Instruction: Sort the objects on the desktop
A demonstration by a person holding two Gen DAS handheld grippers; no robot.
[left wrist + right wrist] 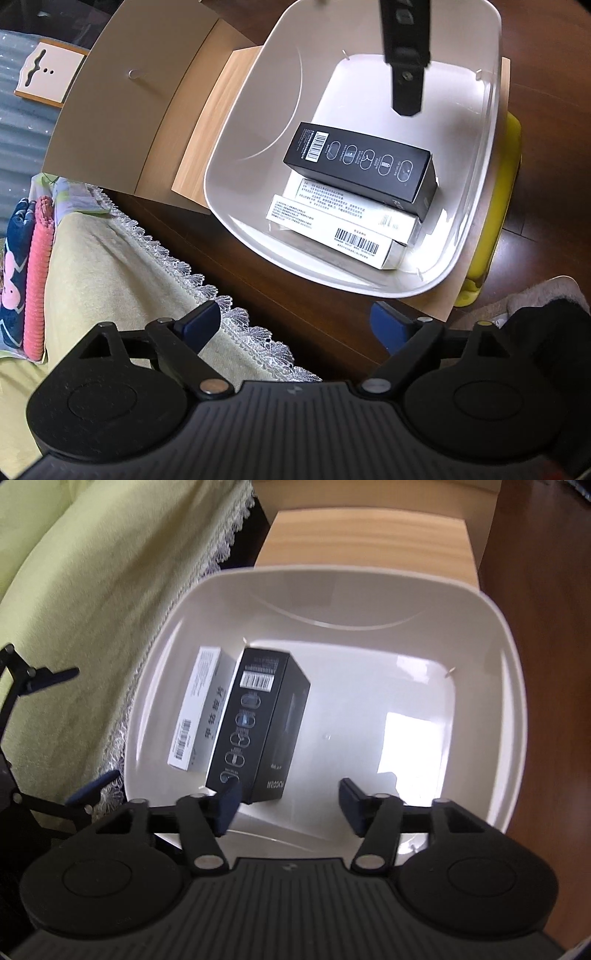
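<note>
White plastic bin [506, 709] holds a long black cardboard box [258, 723] stacked on two white printed cartons [332, 229], all against its left wall. The right gripper [290, 805] hangs spread and empty just above the black box's near end, the box running lengthwise away from it. The left gripper [295, 325], also spread and empty, hovers outside the bin beside a pale green lace-edged cloth [110, 277].

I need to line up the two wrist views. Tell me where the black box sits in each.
Left wrist: black box right of centre, lying on top of the white boxes in the tub.
Right wrist: black box left of centre, just beyond the right gripper.
Shared landmark: the white tub.
</note>
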